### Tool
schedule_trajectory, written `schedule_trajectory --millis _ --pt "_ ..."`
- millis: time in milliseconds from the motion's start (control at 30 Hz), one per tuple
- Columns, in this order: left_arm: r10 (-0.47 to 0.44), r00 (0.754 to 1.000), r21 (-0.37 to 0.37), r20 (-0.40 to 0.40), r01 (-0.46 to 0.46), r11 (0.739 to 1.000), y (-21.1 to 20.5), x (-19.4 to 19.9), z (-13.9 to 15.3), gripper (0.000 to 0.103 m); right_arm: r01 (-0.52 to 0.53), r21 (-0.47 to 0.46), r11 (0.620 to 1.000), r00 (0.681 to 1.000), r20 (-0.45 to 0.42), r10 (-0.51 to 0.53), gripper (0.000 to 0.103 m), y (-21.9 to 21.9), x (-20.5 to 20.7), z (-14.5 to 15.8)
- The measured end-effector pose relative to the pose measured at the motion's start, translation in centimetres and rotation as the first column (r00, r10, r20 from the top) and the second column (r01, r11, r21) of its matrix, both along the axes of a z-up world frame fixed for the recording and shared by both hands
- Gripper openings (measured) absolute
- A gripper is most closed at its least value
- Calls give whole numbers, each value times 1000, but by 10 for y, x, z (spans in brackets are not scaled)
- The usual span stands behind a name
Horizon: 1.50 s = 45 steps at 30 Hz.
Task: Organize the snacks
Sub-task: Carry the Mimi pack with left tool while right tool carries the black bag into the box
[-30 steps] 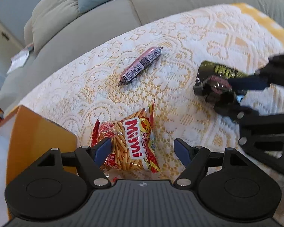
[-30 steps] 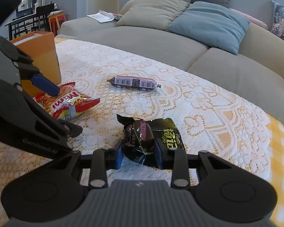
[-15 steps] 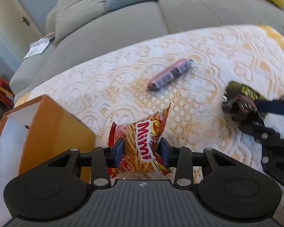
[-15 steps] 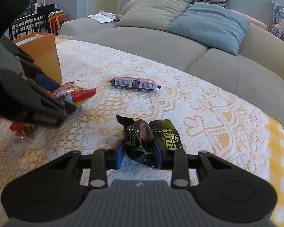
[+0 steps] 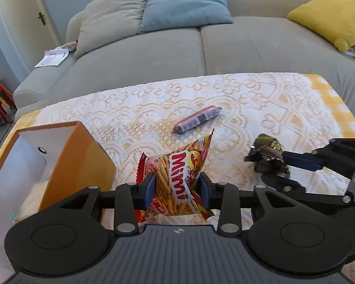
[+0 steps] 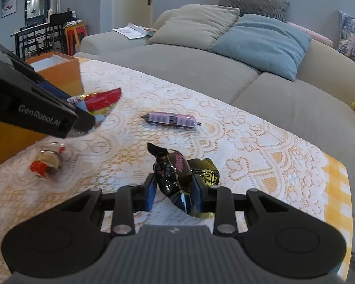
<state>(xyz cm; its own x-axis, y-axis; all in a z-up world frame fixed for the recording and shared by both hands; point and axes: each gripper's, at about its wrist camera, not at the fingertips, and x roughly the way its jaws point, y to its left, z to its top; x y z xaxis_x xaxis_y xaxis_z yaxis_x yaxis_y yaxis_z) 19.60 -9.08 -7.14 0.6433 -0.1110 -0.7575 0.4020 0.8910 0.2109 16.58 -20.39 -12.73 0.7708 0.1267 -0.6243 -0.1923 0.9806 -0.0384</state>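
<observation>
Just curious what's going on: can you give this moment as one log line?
left claw: grips Mimi bag | right claw: grips black wrapper | pink sausage: on table | orange box: open

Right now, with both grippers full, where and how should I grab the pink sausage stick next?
Grip the sausage stick across its middle, coming from above with the jaws spanning its narrow width. It lies flat on the lace cloth, a slim tube with crimped ends that would likely slip. Nothing touches it. The left gripper holds the Mimi bag, the right gripper the dark wrapper.
</observation>
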Motion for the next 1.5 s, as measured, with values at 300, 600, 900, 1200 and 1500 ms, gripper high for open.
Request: schedule_trajectory --millis 300,600,900,1200,1500 --pt "49 997 -70 -53 -52 996 11 -33 4 43 -36 24 999 999 -12 36 30 8 -30 22" --pt "105 993 -180 -52 -113 977 46 -60 28 43 -66 25 998 998 -2 66 30 25 -77 45" --pt "162 986 -270 -33 -164 949 86 -77 64 43 -115 33 993 993 17 114 30 51 -101 68" --pt "265 964 -362 -27 -257 896 158 -64 104 43 -236 14 972 970 69 234 30 97 -77 107" --pt "395 913 -268 -103 -408 873 231 -24 111 43 -395 83 915 918 69 390 31 154 -28 136"
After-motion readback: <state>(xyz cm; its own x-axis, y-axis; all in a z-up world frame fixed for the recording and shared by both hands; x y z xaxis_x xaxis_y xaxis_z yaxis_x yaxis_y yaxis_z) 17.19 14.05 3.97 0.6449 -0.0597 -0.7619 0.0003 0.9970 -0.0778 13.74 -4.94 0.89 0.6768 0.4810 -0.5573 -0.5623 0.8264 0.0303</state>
